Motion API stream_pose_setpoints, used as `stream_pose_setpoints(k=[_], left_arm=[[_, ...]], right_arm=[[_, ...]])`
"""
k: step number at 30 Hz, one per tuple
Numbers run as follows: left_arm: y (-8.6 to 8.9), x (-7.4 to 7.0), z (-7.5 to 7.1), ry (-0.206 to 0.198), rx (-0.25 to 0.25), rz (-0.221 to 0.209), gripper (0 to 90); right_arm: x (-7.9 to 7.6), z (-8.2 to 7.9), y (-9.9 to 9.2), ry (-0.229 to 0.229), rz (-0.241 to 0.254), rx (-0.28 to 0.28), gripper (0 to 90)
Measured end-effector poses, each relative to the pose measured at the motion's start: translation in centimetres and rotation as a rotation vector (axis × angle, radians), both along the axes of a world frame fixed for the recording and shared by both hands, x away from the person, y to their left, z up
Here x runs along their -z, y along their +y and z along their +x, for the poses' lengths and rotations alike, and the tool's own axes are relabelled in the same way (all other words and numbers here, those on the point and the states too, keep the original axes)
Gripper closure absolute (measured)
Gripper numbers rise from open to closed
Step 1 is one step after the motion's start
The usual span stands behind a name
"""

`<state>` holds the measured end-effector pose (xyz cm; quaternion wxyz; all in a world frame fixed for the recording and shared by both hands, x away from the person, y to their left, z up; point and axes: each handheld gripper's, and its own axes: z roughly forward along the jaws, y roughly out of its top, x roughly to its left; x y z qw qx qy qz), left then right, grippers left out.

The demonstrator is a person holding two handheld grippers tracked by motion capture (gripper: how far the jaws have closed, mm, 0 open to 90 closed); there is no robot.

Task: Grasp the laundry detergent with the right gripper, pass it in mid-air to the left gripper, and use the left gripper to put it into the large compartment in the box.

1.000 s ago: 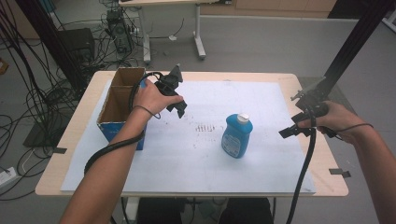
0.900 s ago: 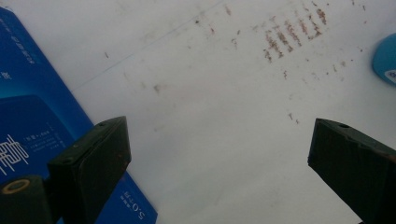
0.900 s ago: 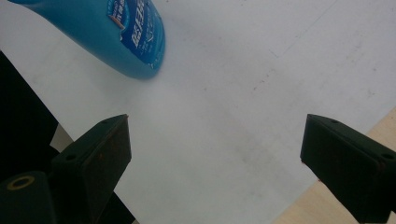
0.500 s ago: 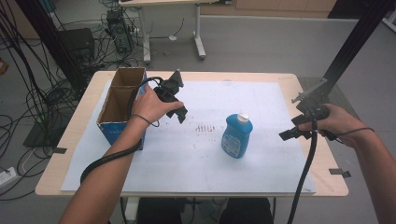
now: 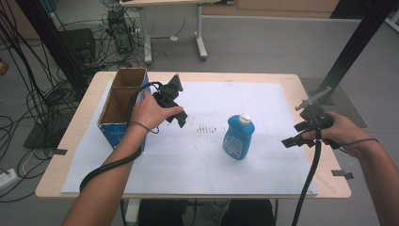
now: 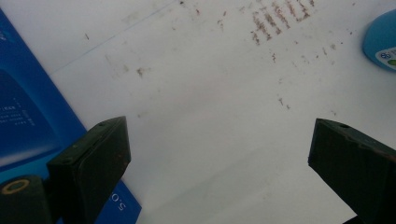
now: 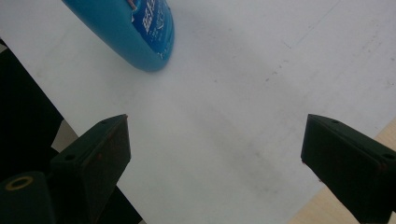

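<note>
A blue bottle (image 5: 238, 136) with a white cap stands upright near the middle of the white sheet. My left gripper (image 5: 180, 120) hovers left of it, beside the cardboard box (image 5: 120, 101), and points down at the sheet. In the left gripper view its jaws (image 6: 215, 158) stand wide open over bare paper, with the box's blue side (image 6: 28, 107) at the left and the bottle (image 6: 383, 42) at the far right. My right gripper (image 5: 294, 134) is off to the bottle's right, near the table's right edge. It is open (image 7: 215, 154) and empty, with the bottle (image 7: 135, 32) ahead of it.
The open-topped box has two compartments and stands at the table's left side. Brown smudges (image 5: 205, 128) mark the sheet between box and bottle. The wooden table edge (image 7: 387, 130) lies close under the right gripper. Cables trail from both grippers.
My left hand has drawn slightly toward the near side beside the box. The right hand and the bottle have stayed in place.
</note>
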<state>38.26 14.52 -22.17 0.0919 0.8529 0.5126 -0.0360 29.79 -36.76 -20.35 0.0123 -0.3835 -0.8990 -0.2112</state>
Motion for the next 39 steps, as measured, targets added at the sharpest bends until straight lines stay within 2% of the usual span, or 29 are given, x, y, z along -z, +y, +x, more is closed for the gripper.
stream_pose_setpoints(k=[14, 26, 39], left_arm=[[-0.2, 0.4, -1.1, -0.013, 0.006, -0.011, 6.1], [-0.2, 0.8, -1.5, -0.005, 0.005, -0.014, 6.1], [-0.1, 1.2, -1.5, 0.002, -0.001, -0.02, 6.1]], right_arm=[[0.8, -1.8, -0.7, -0.035, 0.028, 0.009, 7.7], [2.3, -3.4, -1.5, -0.069, 0.065, 0.017, 7.3], [4.2, -4.9, -1.9, -0.085, 0.116, 0.031, 6.9]])
